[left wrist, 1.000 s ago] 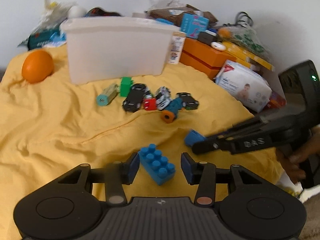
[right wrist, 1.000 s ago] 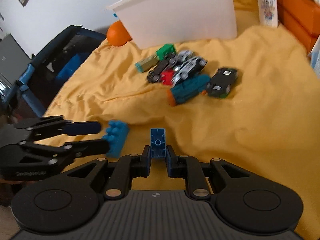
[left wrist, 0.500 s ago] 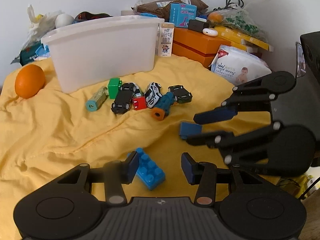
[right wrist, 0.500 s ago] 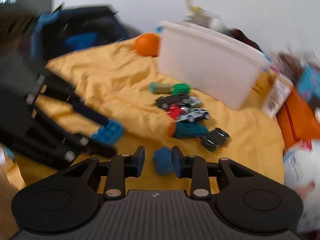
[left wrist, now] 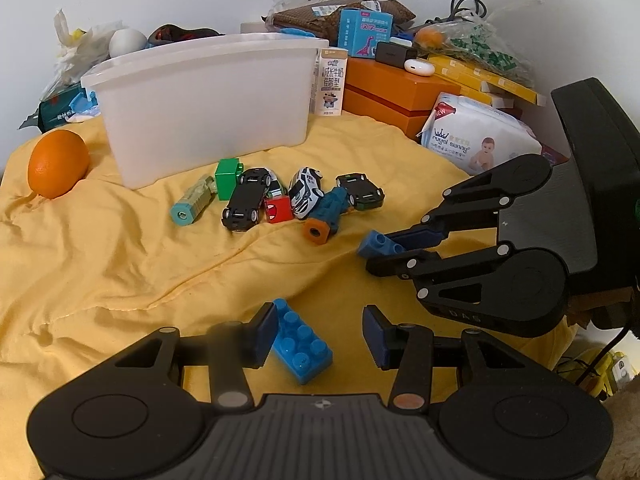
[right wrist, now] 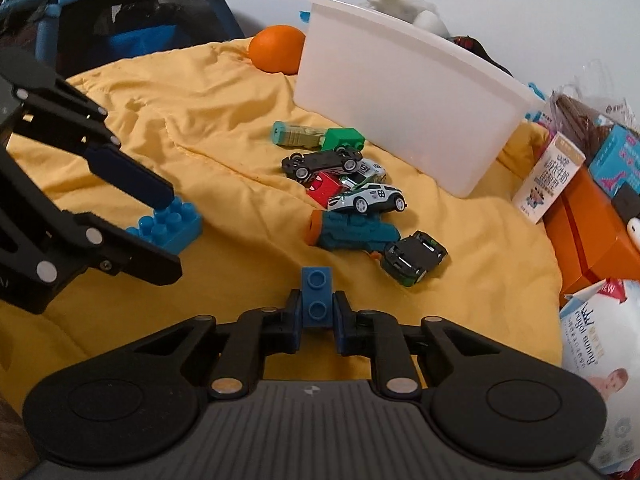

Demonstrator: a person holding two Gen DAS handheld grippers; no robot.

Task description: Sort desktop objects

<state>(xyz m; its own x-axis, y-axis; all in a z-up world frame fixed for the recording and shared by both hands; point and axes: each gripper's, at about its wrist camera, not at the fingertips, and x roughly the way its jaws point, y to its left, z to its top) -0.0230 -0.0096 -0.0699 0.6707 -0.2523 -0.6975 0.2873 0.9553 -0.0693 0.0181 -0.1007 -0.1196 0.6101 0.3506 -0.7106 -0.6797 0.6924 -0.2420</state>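
My right gripper (right wrist: 317, 312) is shut on a small dark blue brick (right wrist: 317, 296) and holds it above the yellow cloth; it also shows in the left wrist view (left wrist: 378, 245). My left gripper (left wrist: 320, 330) is open around a larger light blue brick (left wrist: 302, 346) that lies on the cloth; that brick also shows in the right wrist view (right wrist: 170, 226). A white plastic bin (left wrist: 208, 100) stands at the back. In front of it lies a cluster of toy cars (left wrist: 306, 192), a green block (left wrist: 227, 178), a red block (left wrist: 279, 210) and teal cylinders (left wrist: 326, 218).
An orange (left wrist: 58, 162) lies at the far left. Orange boxes (left wrist: 384, 92), a milk carton (left wrist: 331, 82), a wipes pack (left wrist: 480, 140) and bagged clutter crowd the back right. A dark blue playpen (right wrist: 120, 12) stands beyond the cloth's left edge.
My right gripper has lifted and turned with the dark blue brick. My left gripper has drawn back a little from the light blue brick and stays open around it.
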